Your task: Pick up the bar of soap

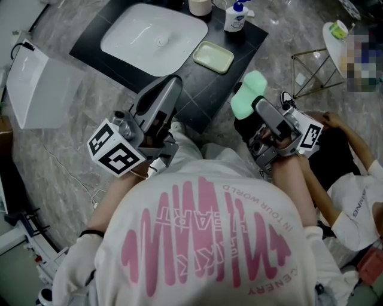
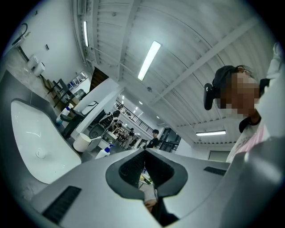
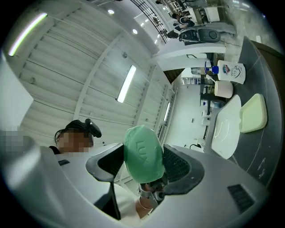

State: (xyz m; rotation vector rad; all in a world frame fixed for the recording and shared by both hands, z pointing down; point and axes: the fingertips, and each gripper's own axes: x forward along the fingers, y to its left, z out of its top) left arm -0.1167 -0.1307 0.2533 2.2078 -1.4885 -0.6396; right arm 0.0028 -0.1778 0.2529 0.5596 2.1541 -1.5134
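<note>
Bar of soap point(image 3: 143, 153): mint green, a smooth rounded oval with "LUX" pressed into its broad face. It stands on edge between the two jaws of my right claw point(image 3: 142, 165), which are clamped on its sides; about half of the bar rises above the jaw tips. From the head view the soap point(image 1: 248, 95) is held up off the table, to the right of the sink point(image 1: 128, 33) and nearer to me than it, past the near right edge of the dark table point(image 1: 197, 89).

Left claw point(image 1: 172, 83): jaws closed tip to tip with nothing between them, seen plainly in the left gripper view point(image 2: 143, 156). It hangs just nearer me than the sink, over the table's near edge.

Containers:
- Sink: white, shallow, rounded rectangle with a small drain at its middle; the bowl shows bare white.
- Soap dish point(image 1: 213, 57): pale green, rectangular, just right of the sink; only its own floor shows inside.
- Bottle point(image 1: 236, 16): white with a blue cap, beyond the dish, right of the sink's far corner; contents cannot be told.
- Cream cup point(image 1: 200, 6): behind the sink; interior out of frame.
</note>
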